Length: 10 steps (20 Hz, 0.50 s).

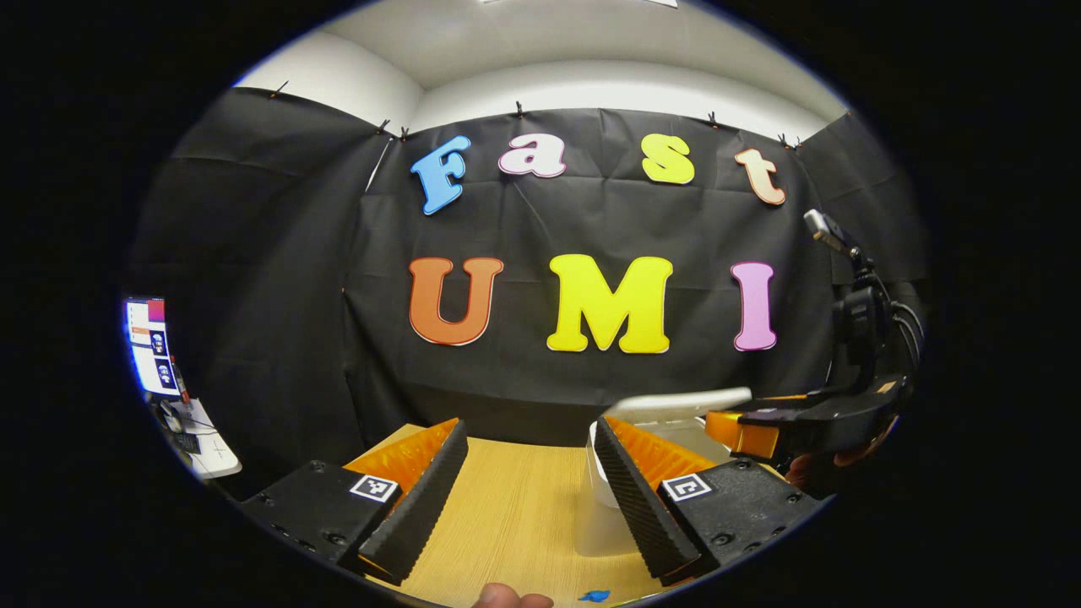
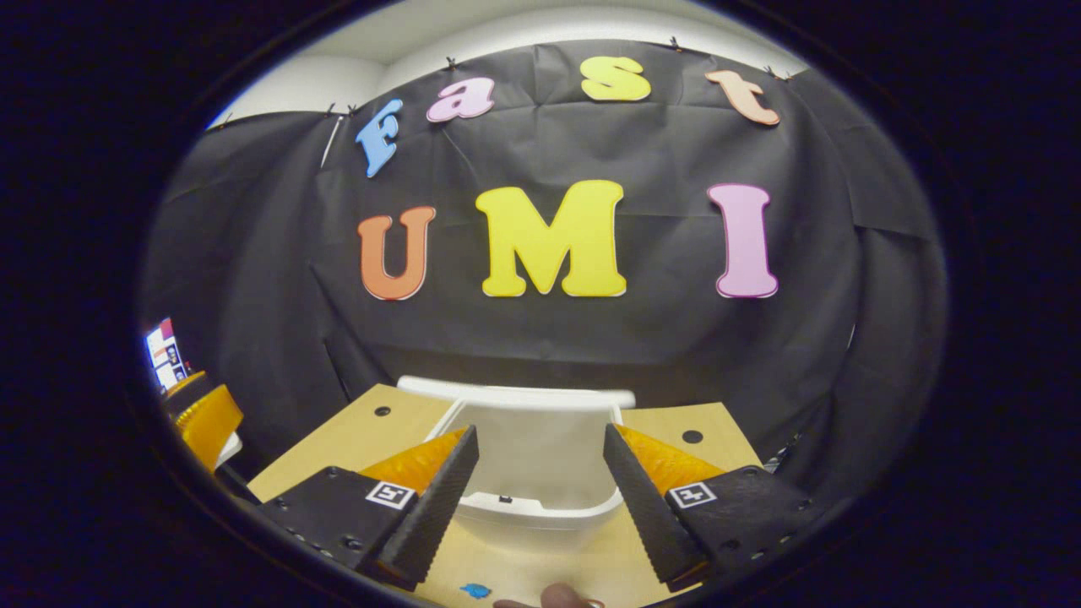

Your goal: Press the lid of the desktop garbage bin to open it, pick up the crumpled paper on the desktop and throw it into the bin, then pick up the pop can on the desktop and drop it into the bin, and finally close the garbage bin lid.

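We are holding the right gripper [image 2: 540,498] spread and empty, looking straight at the white garbage bin [image 2: 540,507] standing on the tabletop [image 2: 355,439], its lid [image 2: 540,422] raised upright behind the mouth. The left gripper [image 1: 528,498], also spread and empty, is hanging beside the bin.

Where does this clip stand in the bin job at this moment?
Done: the lid stands raised, so the bin is open. In hand: nothing; the left tool and right tool are both open and empty, the right one facing the bin. Left: closing the lid, at least. Whether the paper and can are already inside, I cannot tell.
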### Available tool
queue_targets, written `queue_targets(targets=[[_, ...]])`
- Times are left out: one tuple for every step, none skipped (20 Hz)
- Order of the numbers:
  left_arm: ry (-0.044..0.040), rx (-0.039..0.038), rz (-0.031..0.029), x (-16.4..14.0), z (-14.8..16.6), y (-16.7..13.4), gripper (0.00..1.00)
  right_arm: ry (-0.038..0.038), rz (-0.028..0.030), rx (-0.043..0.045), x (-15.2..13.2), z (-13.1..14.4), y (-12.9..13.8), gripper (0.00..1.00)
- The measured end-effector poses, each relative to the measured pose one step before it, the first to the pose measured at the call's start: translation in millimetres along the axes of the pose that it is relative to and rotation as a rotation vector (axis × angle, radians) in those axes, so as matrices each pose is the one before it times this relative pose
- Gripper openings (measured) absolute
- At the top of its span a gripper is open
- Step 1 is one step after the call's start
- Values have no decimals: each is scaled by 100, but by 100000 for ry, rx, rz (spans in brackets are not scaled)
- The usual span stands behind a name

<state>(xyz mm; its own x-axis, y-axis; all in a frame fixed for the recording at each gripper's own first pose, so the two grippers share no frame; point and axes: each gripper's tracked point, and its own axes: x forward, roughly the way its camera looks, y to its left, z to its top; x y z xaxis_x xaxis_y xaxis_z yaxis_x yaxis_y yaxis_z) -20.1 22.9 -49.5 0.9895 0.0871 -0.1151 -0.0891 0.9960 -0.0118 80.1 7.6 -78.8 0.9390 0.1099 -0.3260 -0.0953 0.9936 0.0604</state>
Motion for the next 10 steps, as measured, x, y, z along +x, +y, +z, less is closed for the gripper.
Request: queue_targets(targets=[[912, -442, -569, 19, -350, -140, 98, -1386, -226, 658, -410, 8, -157, 95], [826, -292, -671, 152, -343, -265, 97, -1091, -632, 5, -402, -5, -277, 94], [1059, 172, -890, 114, -353, -355, 97, -783, -1133, -472, -373, -216, -377, 94], [1269, 395, -892, 152, -569, -346, 97, -638, -921, -634, -330, -123, -442, 94], [1274, 227, -1016, 81, -594, -382, 97, -101, -831, -619, -337, -390, -507, 94], [1776, -139, -1209, 243, -714, -493, 97, 547, -770, -633, -388, -520, -542, 94], [1948, -397, -1293, 55, -871, -521, 97, 829, -1289, -206, -362, -592, -723, 94], [2514, -117, -1570, 79, -818, -682, 98, 1064, -1228, 225, -470, -666, -714, 94], [2783, 159, -1228, 42, -907, -635, 98, 887, -1227, 91, -463, -625, -687, 94], [2487, 103, -1316, 43, -932, -592, 98, 602, -1598, 95, -440, -618, -776, 94]])
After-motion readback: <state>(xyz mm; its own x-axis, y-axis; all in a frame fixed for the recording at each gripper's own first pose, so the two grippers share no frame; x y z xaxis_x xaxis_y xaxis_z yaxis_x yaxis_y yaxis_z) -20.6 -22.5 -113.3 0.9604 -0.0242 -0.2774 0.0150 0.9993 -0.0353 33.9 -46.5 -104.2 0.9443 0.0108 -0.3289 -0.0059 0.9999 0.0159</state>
